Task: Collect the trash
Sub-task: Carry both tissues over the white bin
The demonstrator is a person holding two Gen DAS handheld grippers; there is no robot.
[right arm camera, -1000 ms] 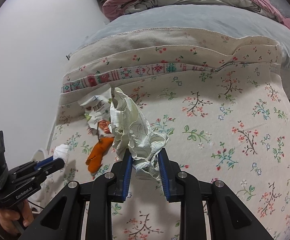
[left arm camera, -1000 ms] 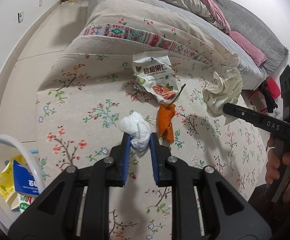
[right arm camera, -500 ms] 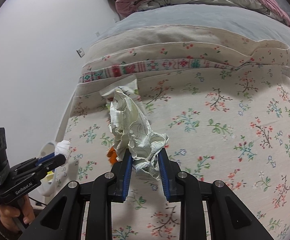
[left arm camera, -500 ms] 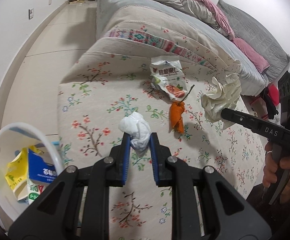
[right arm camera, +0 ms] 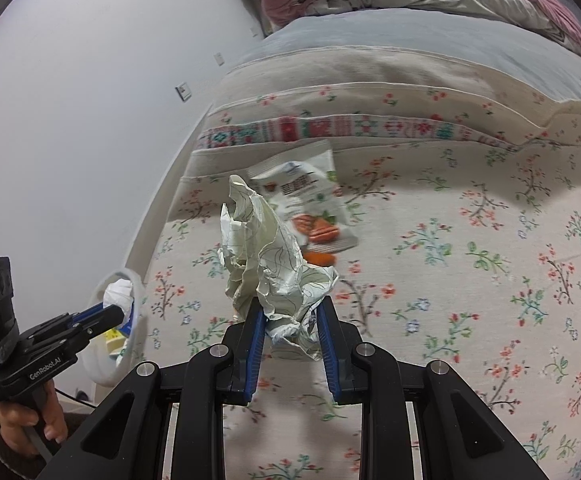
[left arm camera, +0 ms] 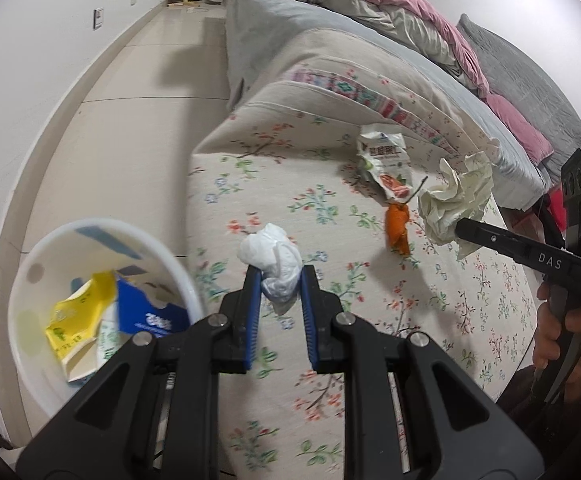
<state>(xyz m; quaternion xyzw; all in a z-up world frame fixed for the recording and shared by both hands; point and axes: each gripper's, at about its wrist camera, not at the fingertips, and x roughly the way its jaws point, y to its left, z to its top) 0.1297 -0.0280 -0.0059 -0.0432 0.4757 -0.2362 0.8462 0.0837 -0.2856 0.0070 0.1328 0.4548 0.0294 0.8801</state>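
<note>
My left gripper (left arm camera: 279,280) is shut on a white crumpled tissue (left arm camera: 271,254), held above the flowered bed cover near its left edge. The white bin (left arm camera: 42,248) stands on the floor just left of it, with yellow and blue packets inside. My right gripper (right arm camera: 289,316) is shut on a crumpled cream paper ball (right arm camera: 268,256), seen also as the paper ball (left arm camera: 456,200) in the left wrist view. A snack packet (left arm camera: 384,166) and an orange peel (left arm camera: 397,226) lie on the bed. In the right wrist view the left gripper (right arm camera: 116,312) holds the tissue (right arm camera: 118,292) over the bin (right arm camera: 102,368).
The flowered cover (right arm camera: 470,280) spreads to the right, with grey and pink bedding (left arm camera: 370,12) piled at the back. A pale tiled floor (left arm camera: 110,148) and a white wall (right arm camera: 70,100) lie left of the bed. A person's hand (left arm camera: 566,336) grips the right tool.
Both grippers have moved left across the bed toward the bin, each still holding its piece of trash. The bin now fills more of the left wrist view.
</note>
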